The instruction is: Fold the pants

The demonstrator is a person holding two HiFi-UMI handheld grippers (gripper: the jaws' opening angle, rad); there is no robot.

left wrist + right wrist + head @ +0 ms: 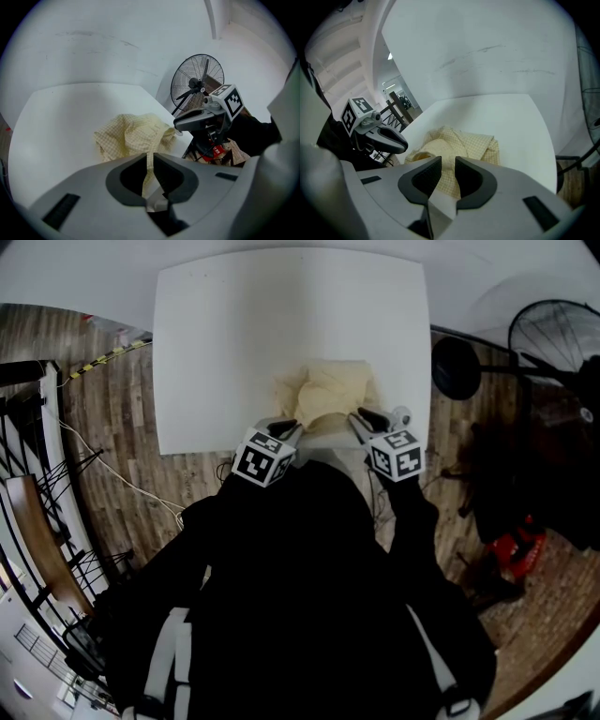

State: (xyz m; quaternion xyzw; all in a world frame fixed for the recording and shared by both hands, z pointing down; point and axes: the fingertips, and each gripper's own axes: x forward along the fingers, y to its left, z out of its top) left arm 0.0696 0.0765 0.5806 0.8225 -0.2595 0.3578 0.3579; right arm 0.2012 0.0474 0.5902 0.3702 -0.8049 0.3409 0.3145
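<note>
Pants [328,395]: pale yellow checked cloth, crumpled in a loose heap on the white bench [225,334], close to its near edge and toward the person's right half of it.
Lie of the cloth: bunched and folded over itself, with no leg laid out flat; waist and hems cannot be told apart.
Left claw [287,427]: at the near left edge of the heap. In the left gripper view its jaws are closed on a narrow strip of the checked cloth, which runs up from between them to the heap.
Right claw [364,416]: at the near right edge of the heap. In the right gripper view the jaws stand almost together, and yellow cloth fills the slim gap between them, so it grips the pants too.
Claws to each other: side by side, apart, with the near edge of the heap between them; both point away from the person.
Marker cubes: one on the left gripper [263,457], one on the right [396,454], both over the bench's near edge.
Person: dark sleeves [412,521] reach toward the bench.
Fan [555,334]: black standing fan on the wooden floor [108,418], right of the bench and well apart from the pants.
Cable [103,465]: pale, trailing across the floor left of the bench.
</note>
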